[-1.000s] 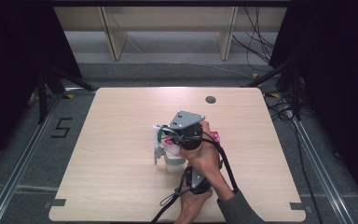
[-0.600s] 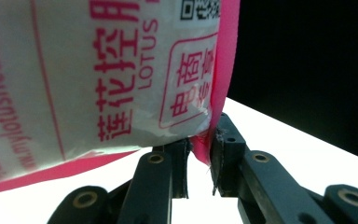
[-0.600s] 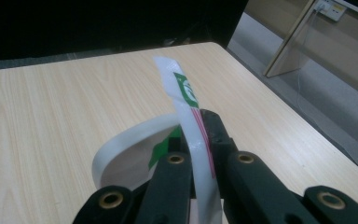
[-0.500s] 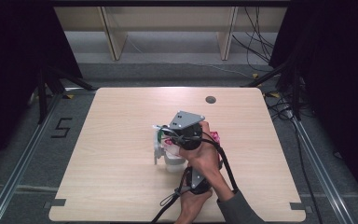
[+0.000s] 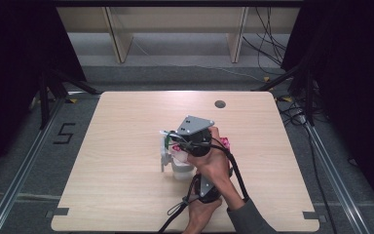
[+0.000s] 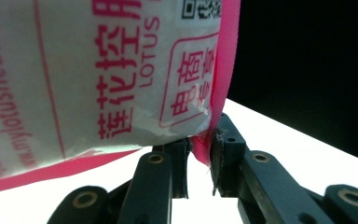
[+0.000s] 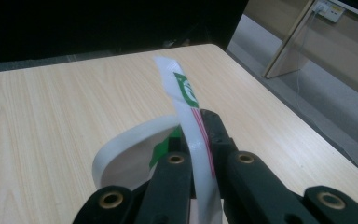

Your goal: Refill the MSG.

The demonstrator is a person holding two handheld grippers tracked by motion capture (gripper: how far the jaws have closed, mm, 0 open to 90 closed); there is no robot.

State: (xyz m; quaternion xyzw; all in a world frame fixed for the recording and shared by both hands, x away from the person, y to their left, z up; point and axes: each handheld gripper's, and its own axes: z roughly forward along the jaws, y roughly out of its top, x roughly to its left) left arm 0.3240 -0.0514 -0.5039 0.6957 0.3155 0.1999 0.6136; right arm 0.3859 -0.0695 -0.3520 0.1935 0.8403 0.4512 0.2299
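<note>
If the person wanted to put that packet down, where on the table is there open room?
Plenty. The table is bare all down its left side, across the far strip up to the small dark hole, and along the right edge. It is crowded only near the middle front, where both tools hold the packet beside the white cup.

White plastic bag (image 6: 98, 70) with pink edge and lettering, held upright above table, top strip (image 7: 189, 116) pinched.

The white plastic packet with pink print (image 6: 98, 74) is cut off by the left gripper view's top and left edges; beside it, a partial square code (image 6: 200, 8).
</note>
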